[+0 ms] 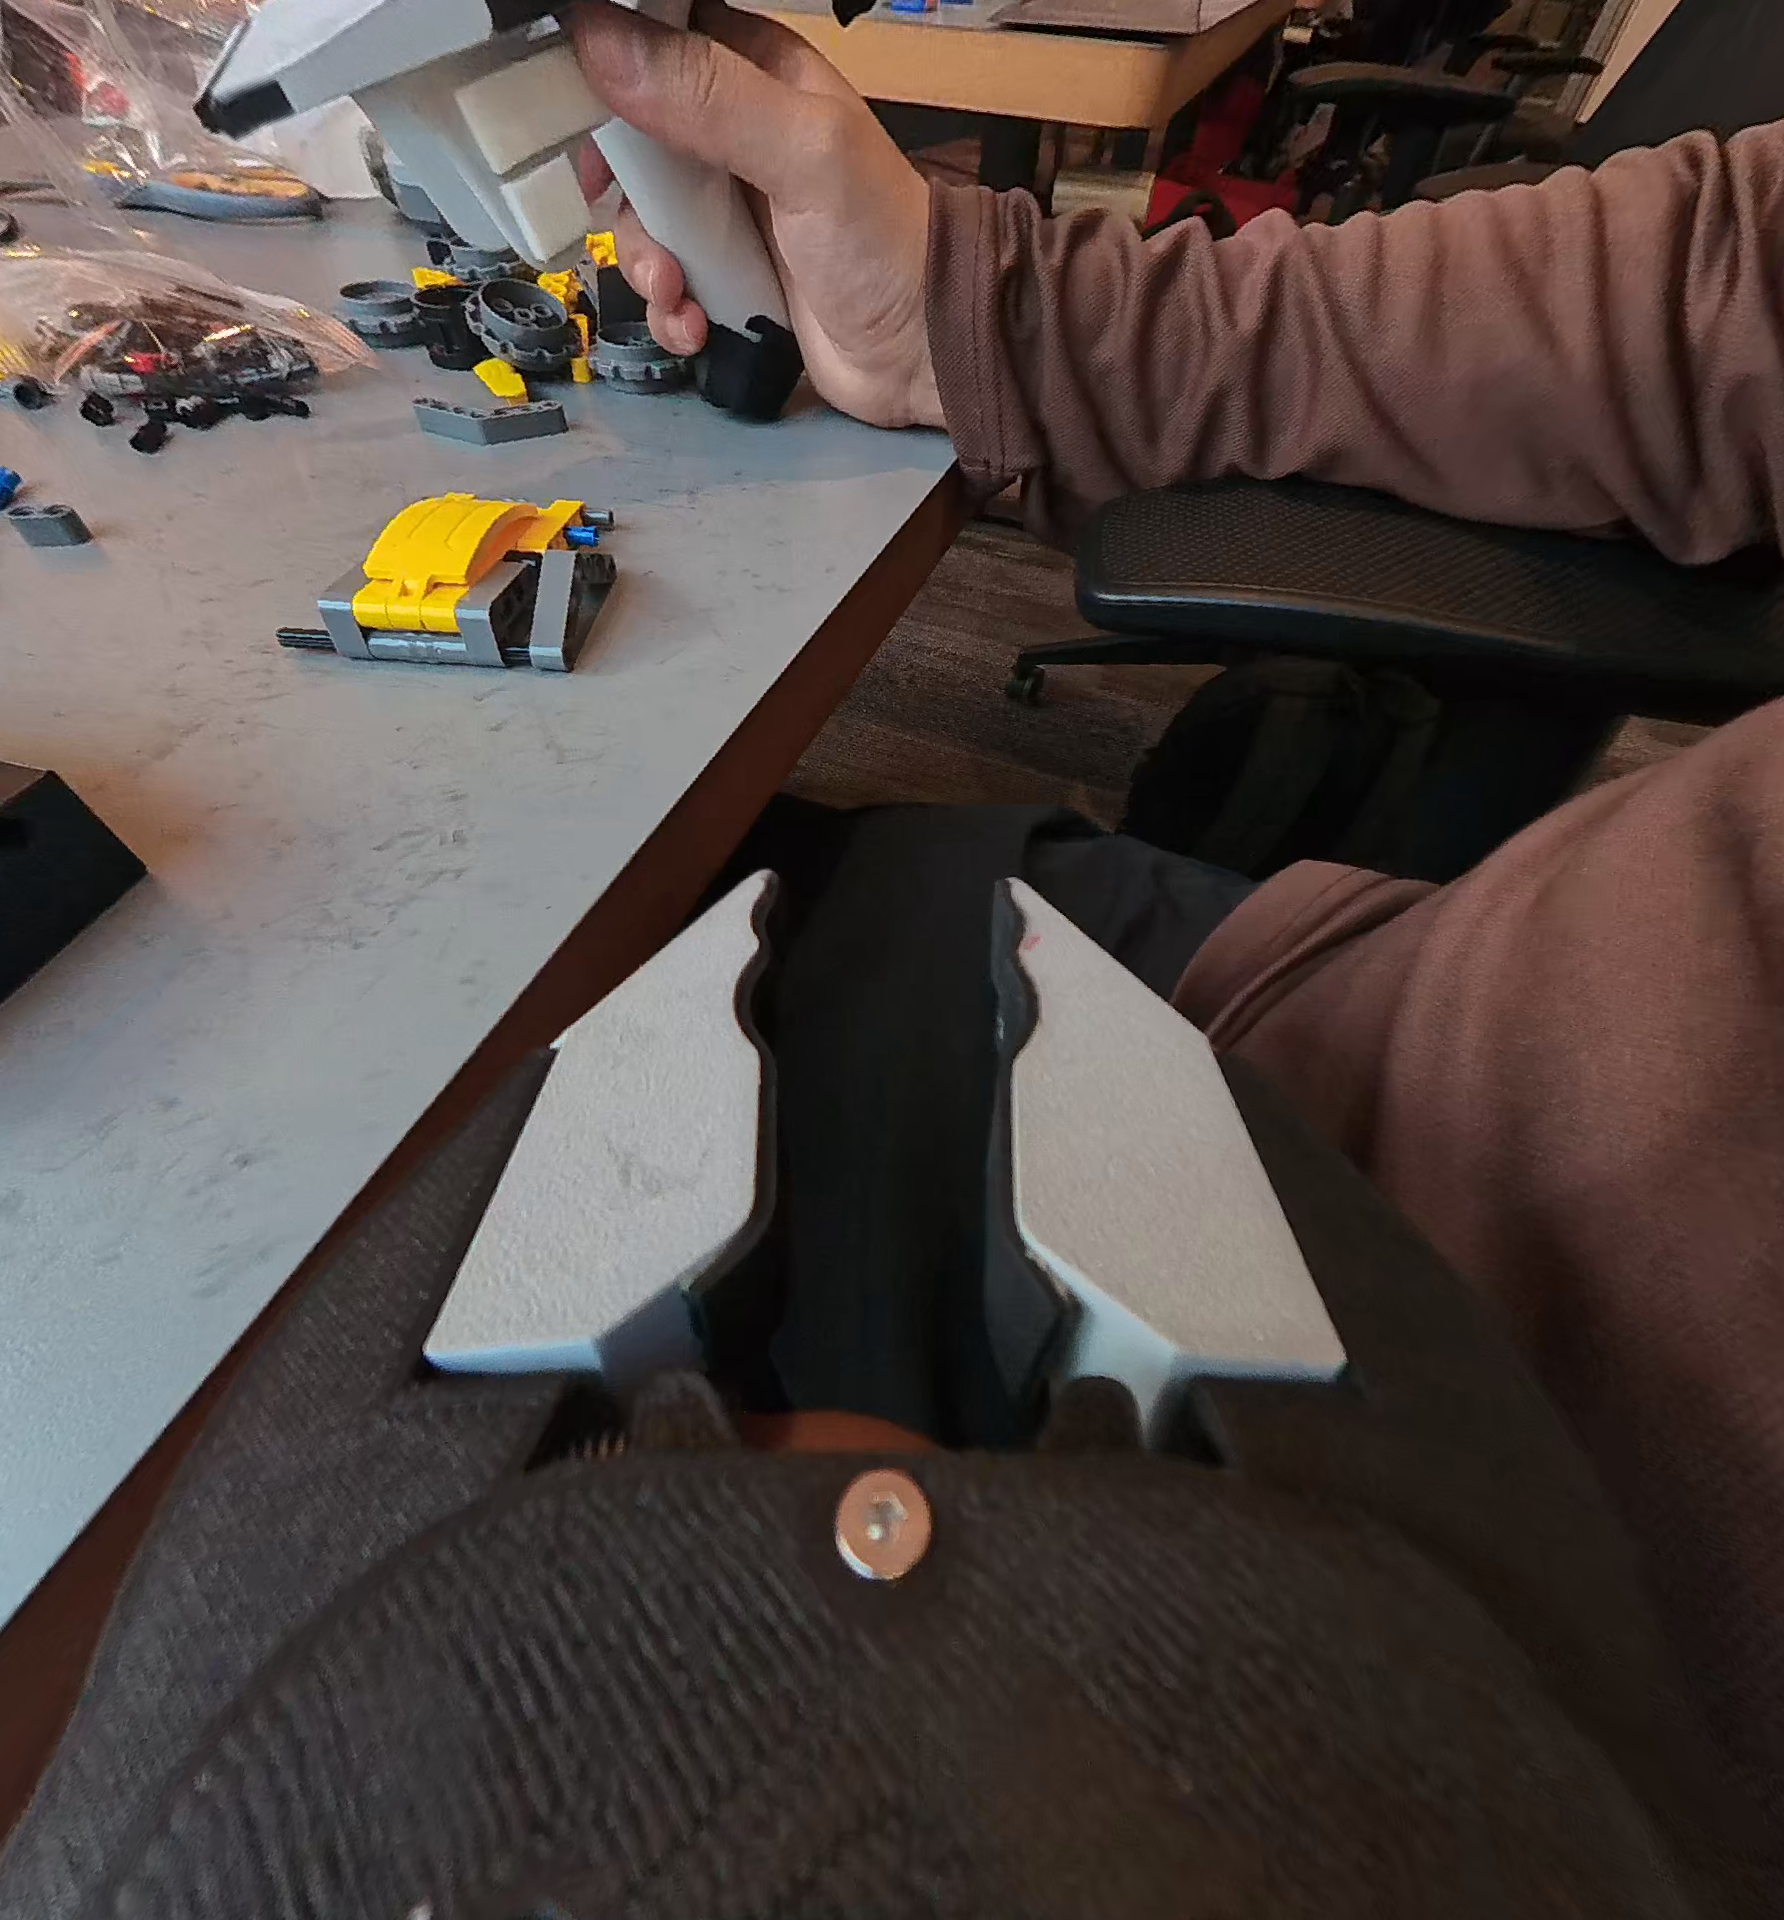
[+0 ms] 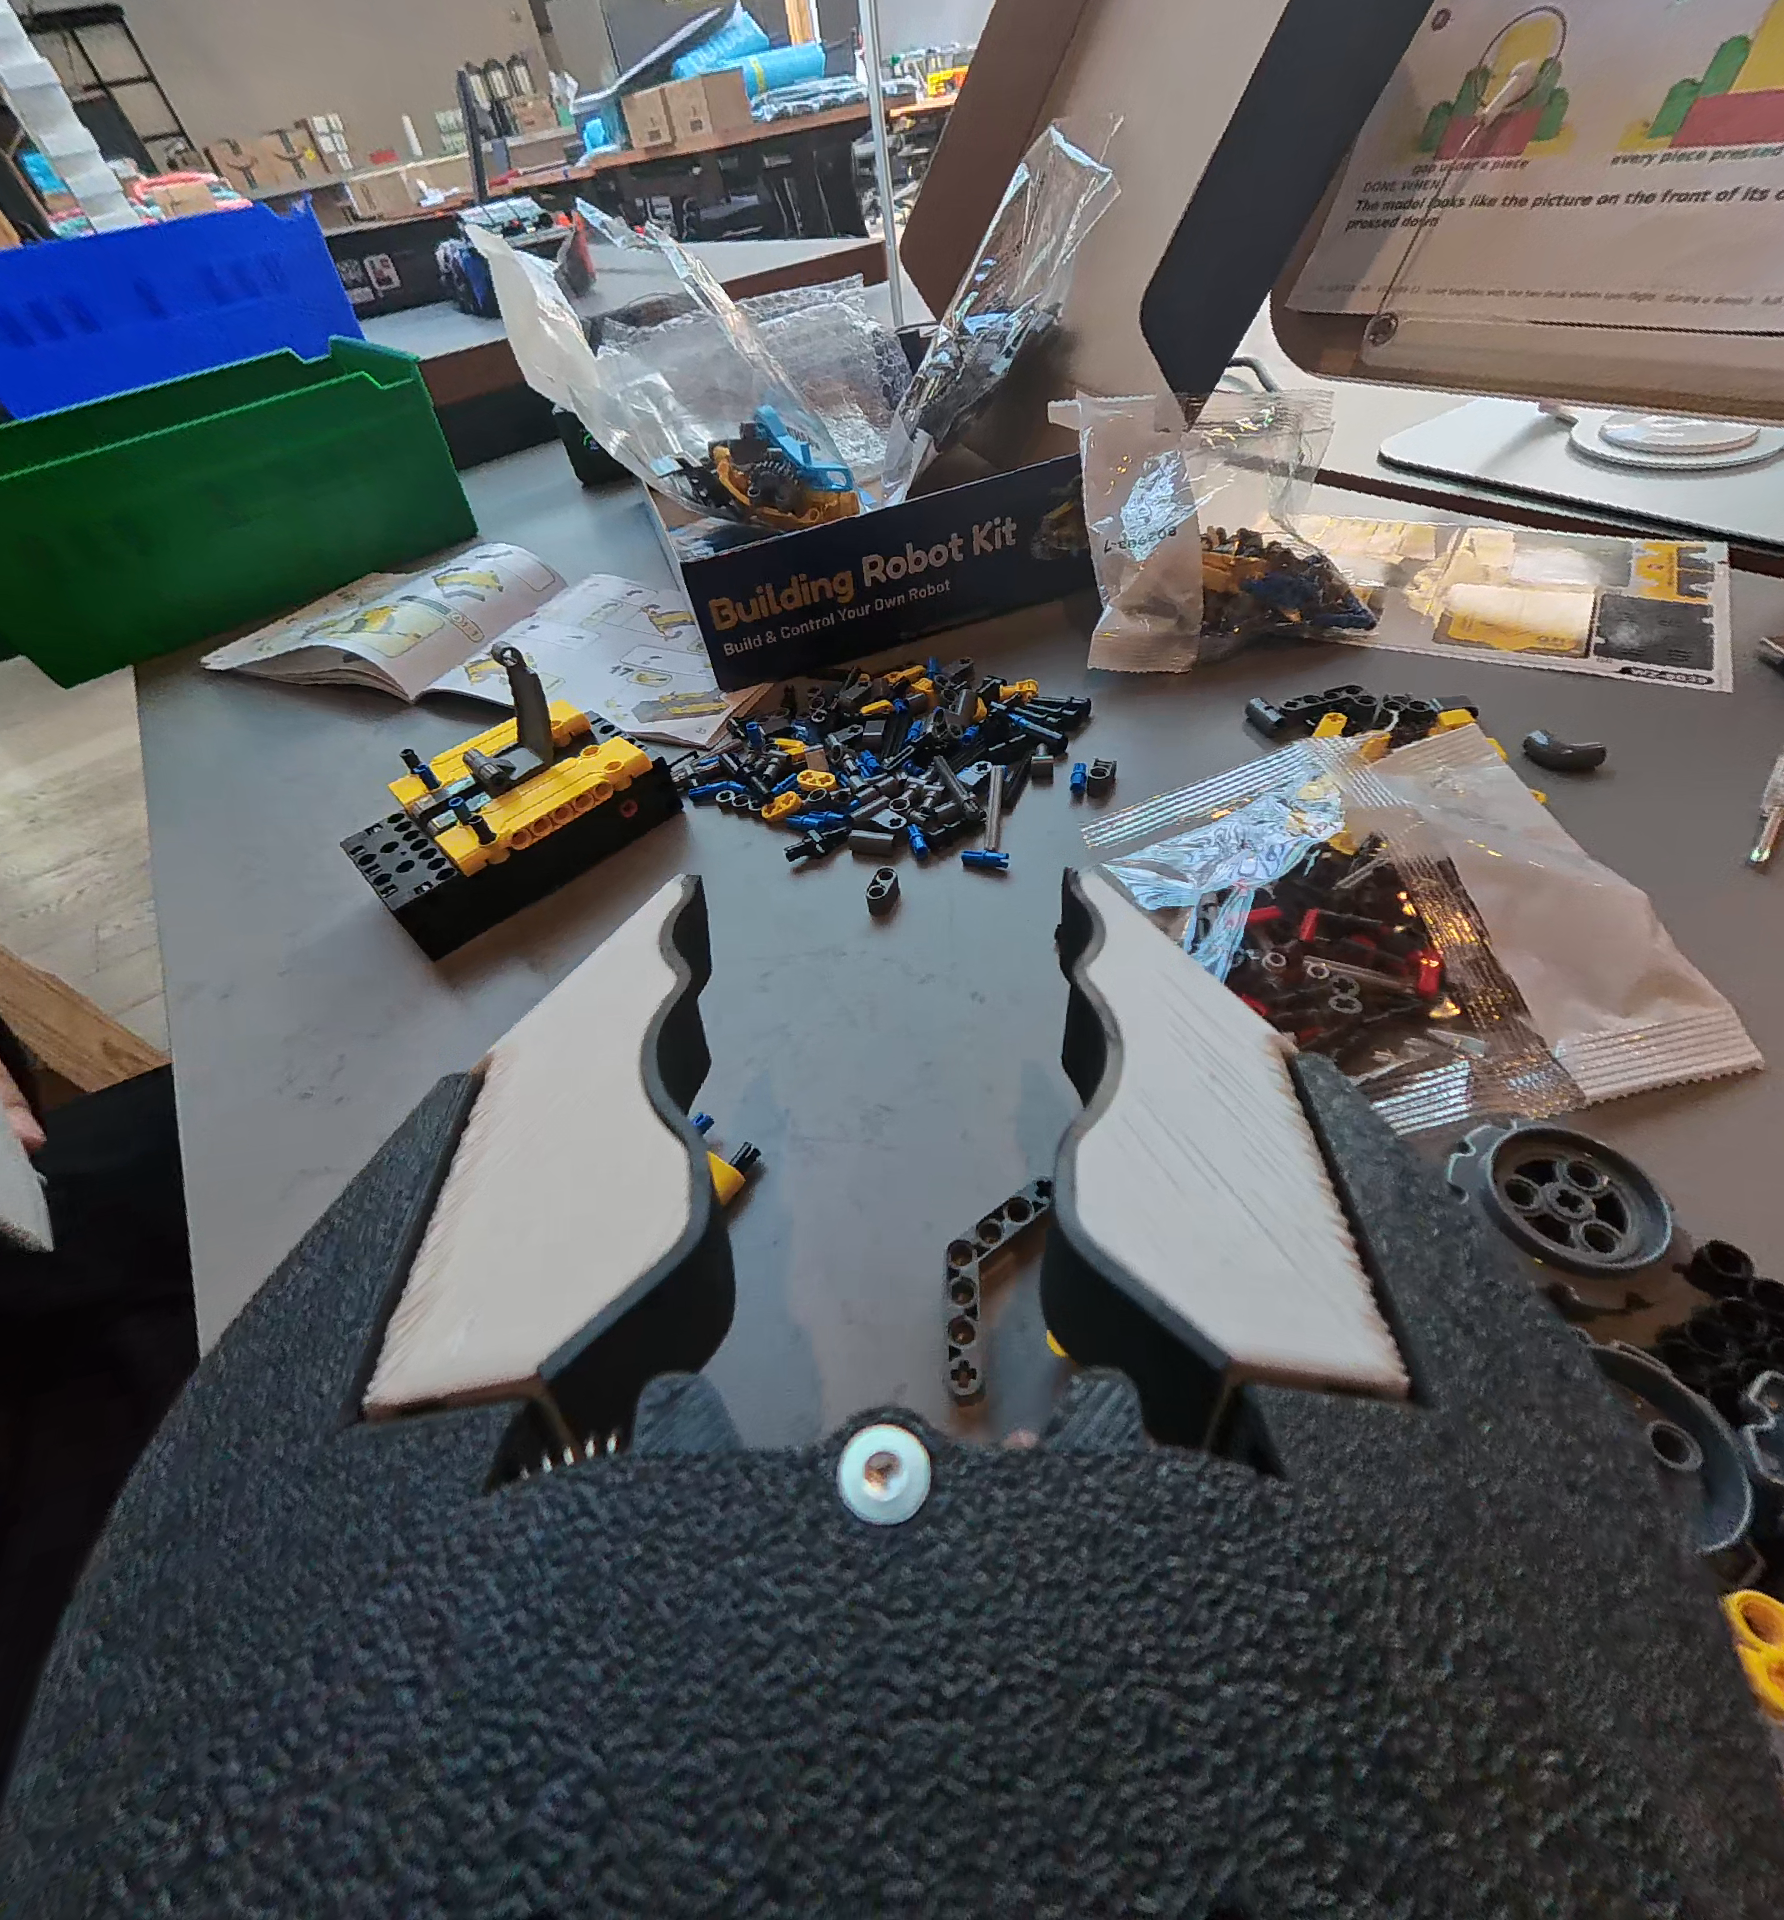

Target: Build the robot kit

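Left gripper (image 1: 883,1101) hangs off the tabletop (image 1: 348,935) edge, fingers spread, holding nothing. Right gripper (image 2: 883,1101) is spread too, low over the tabletop, bent grey beam (image 2: 981,1299) between its fingers, untouched.

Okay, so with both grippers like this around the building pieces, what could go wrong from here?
1. The right gripper, jaws open, hangs low over the grey table; it could scatter the bent dark grey holed beam beneath it.
2. The left gripper, jaws open, is off the table edge; anything carried there could drop to the floor.
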`<state>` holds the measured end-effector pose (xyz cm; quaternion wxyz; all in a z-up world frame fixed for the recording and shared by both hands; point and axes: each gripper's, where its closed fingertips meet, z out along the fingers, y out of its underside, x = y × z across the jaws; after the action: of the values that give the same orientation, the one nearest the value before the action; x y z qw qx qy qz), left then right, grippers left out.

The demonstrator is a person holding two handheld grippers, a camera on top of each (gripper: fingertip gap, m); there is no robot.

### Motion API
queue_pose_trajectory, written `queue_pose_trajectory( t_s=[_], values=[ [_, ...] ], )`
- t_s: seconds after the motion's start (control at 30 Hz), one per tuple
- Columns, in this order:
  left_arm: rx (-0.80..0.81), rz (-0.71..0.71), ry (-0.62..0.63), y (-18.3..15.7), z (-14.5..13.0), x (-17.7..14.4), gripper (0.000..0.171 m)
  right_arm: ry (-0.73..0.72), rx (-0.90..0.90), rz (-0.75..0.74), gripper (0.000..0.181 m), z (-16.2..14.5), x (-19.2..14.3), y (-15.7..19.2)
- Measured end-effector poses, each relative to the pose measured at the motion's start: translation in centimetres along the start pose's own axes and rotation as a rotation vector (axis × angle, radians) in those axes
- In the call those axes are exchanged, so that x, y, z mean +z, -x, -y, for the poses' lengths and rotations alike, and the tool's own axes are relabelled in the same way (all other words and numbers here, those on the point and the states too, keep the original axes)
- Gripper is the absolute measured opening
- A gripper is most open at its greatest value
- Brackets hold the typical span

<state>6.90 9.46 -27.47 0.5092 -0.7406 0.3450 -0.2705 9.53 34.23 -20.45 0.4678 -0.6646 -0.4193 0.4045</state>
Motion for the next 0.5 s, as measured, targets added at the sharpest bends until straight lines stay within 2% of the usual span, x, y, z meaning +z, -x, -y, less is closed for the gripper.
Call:
queue_pose_trajectory(
  t_s=[0.17,0.27,0.37,0.5],
  values=[
    [-0.013,-0.012,0.024,0.2,-0.6,0.2,0.037,0.023,-0.009,0.042,0.067,-0.3,0.2,0.7],
    [0.05,-0.012,0.034,0.2,-0.5,-0.1,0.037,0.04,-0.029,0.08,0.067,-0.6,0.4,1.5],
    [0.125,0.006,0.047,0.5,-0.5,-0.6,0.037,0.157,-0.082,0.281,0.055,-2.5,-0.2,5.1],
    [0.133,0.024,0.093,1.4,-1.4,-1.3,0.038,0.302,-0.116,0.4,0.065,-4.8,-1.0,7.8]
  ],
)
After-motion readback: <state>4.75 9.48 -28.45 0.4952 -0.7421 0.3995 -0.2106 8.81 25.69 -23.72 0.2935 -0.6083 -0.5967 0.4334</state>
